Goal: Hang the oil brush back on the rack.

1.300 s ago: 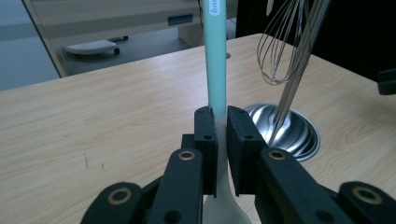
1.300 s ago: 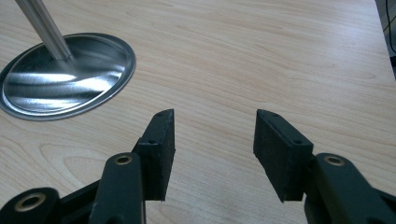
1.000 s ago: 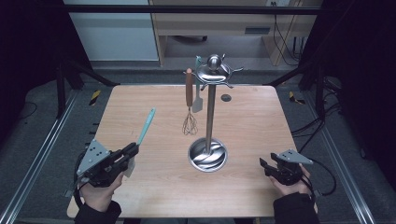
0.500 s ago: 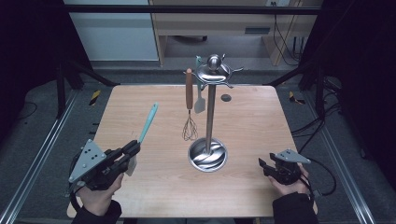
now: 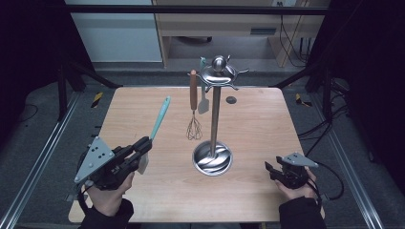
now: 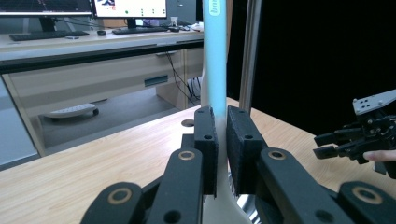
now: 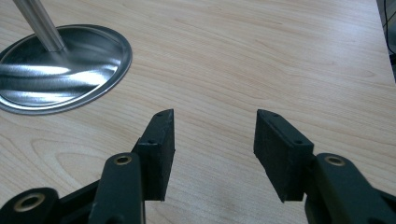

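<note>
While the spatula [image 5: 157, 125] is clamped between the jaws of the left gripper [image 5: 141, 149], near its pale blade end, its teal handle is raised and tilted away toward the rack [image 5: 213, 157], so the step in hand is judged to be hanging it on the rack's top ring [image 5: 218, 76]. The spatula sits left of the rack's round base, off the table [image 5: 258, 119] apart perhaps from its blade, whose contact cannot be told. In the left gripper view the handle [image 6: 216, 56] stands upright between the pads [image 6: 206, 140], with the rack's post just behind it. For the step to go well, the grip should be kept firm so that the handle does not swing, the handle tip should be lifted above a free hook on the ring, clear of the whisk [image 5: 193, 107] and the small turner [image 5: 204, 102] already hung there, and the hole at the tip should be lowered onto the hook before the jaws are eased. The right gripper [image 5: 274, 171] rests right of the base with its jaws spread and nothing between them; the post could be steadied with it. Small white lettering is seen at the top of the handle in the left gripper view, but it cannot be read.
</note>
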Tool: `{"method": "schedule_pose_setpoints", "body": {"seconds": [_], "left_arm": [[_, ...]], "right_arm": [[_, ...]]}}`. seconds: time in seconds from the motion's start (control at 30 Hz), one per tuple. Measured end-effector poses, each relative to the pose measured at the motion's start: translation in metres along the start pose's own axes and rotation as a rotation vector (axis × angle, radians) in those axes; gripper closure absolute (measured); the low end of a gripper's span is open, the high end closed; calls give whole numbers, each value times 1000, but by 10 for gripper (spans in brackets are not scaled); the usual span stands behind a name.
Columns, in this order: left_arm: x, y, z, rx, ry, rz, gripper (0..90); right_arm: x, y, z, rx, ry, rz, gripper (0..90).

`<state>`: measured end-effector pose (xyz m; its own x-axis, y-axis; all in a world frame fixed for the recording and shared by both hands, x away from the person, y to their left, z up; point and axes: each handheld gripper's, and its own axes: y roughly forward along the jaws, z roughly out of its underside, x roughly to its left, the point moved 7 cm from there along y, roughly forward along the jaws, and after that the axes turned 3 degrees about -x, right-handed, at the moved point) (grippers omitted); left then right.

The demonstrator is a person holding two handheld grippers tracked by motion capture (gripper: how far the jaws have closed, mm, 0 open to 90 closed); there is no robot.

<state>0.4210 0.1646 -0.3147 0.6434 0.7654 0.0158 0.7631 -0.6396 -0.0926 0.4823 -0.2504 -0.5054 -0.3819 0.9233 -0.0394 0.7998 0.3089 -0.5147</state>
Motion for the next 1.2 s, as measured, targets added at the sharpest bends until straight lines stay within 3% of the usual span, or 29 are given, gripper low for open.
{"method": "schedule_pose_setpoints", "body": {"seconds": [0.57, 1.2], "left_arm": [[-21, 13, -14, -30, 10, 45, 827], [-41, 27, -32, -44, 48, 77, 827]], "right_arm": [[0, 0, 0, -2, -3, 1, 489], [0, 0, 0, -4, -6, 3, 489]]}}
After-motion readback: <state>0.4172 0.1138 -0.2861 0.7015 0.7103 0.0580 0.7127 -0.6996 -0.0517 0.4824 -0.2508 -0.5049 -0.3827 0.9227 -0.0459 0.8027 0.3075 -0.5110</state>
